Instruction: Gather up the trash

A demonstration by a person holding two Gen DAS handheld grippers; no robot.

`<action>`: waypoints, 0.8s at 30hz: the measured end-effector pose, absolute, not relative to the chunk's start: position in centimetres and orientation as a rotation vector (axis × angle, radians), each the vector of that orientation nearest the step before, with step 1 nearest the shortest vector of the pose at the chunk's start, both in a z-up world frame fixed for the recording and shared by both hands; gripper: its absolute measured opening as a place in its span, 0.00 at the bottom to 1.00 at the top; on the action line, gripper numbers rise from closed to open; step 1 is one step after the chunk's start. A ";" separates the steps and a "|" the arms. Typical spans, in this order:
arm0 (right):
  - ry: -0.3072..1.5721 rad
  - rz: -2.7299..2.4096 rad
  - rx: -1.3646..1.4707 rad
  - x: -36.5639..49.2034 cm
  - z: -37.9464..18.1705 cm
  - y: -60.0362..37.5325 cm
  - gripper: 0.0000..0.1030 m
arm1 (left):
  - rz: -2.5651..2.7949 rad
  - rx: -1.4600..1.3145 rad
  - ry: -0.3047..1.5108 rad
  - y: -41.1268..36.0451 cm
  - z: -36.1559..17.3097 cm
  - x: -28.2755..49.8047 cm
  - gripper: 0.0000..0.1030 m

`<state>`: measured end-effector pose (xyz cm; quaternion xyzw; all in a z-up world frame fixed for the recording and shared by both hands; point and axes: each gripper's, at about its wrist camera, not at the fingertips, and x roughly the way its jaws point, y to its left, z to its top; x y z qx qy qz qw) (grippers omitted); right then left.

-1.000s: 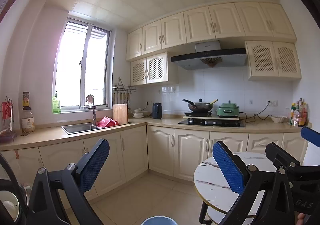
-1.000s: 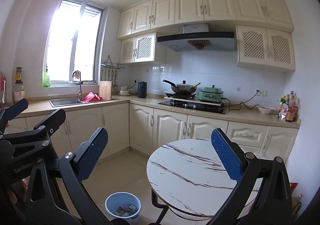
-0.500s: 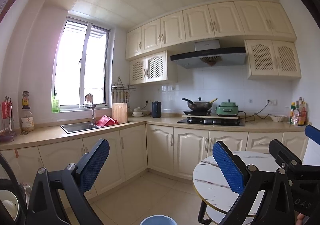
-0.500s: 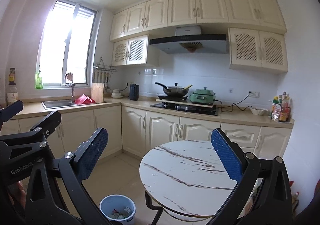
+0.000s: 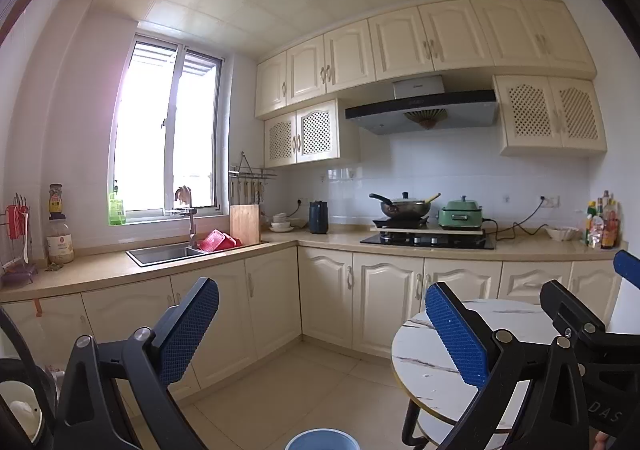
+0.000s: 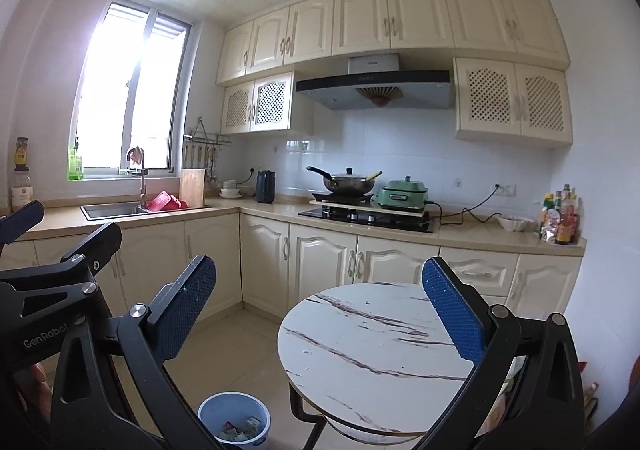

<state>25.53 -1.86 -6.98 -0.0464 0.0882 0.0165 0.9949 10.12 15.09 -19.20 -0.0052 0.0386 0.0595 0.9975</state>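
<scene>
At the far left of the left wrist view a round white object (image 5: 18, 414) is cut off by the frame edge and cannot be identified. The left gripper (image 5: 322, 334) hangs with its jaws wide apart and nothing between them; below it only the rim of the blue bin (image 5: 323, 440) shows. In the right wrist view that bin (image 6: 234, 416) stands on the floor just left of the round marble table (image 6: 372, 354), with scraps of trash (image 6: 240, 430) inside, too small to identify. The right gripper (image 6: 320, 312) is likewise spread wide and empty above the table. Bottles (image 6: 560, 220) crowd the counter's right end, labels unreadable.
</scene>
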 end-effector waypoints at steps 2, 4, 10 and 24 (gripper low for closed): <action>0.182 0.034 -0.090 25.7 -7.0 -2.0 1.00 | 0.120 -0.009 0.078 15.2 -18.6 10.5 0.99; 0.182 0.032 -0.091 25.8 -7.0 -2.0 1.00 | 0.114 -0.009 0.081 15.6 -18.2 10.9 0.99; 0.187 0.034 -0.091 25.8 -7.0 -2.0 1.00 | 0.112 -0.009 0.085 16.3 -17.2 11.6 0.99; 0.197 0.037 -0.091 26.2 -6.9 -2.5 1.00 | 0.104 -0.007 0.092 17.8 -15.9 12.7 0.99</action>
